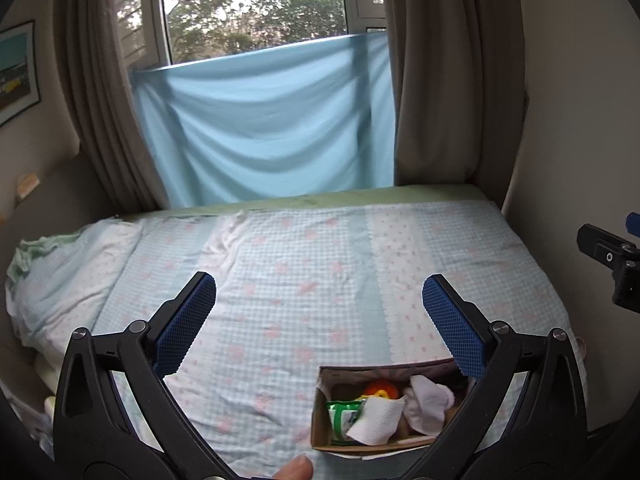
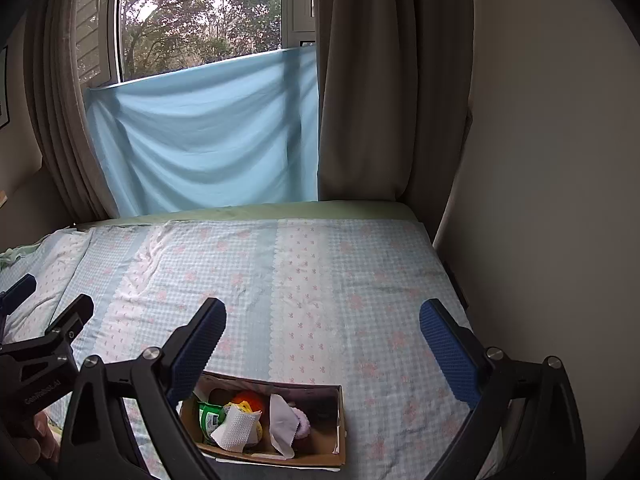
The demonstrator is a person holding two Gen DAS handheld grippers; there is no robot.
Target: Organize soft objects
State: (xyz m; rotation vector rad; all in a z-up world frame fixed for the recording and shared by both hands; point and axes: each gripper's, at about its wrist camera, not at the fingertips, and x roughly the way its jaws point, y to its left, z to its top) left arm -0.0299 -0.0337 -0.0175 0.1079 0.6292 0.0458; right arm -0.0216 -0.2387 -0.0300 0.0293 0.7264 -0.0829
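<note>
A cardboard box (image 1: 325,432) sits on the bed near its front edge; it also shows in the right wrist view (image 2: 342,420). It holds soft things: a white paper towel (image 1: 378,420), a green packet (image 1: 340,414), an orange toy (image 1: 382,388) and a pale cloth (image 1: 430,402). My left gripper (image 1: 319,294) is open and empty above the bed, behind the box. My right gripper (image 2: 322,322) is open and empty too, above the bed behind the box. The left gripper shows at the right wrist view's left edge (image 2: 44,320).
The bed (image 2: 360,280) has a blue and pink checked cover. A rumpled pillow (image 1: 52,280) lies at its left. A blue sheet (image 1: 272,128) hangs over the window between grey curtains (image 1: 432,80). A wall (image 2: 540,160) stands close on the right.
</note>
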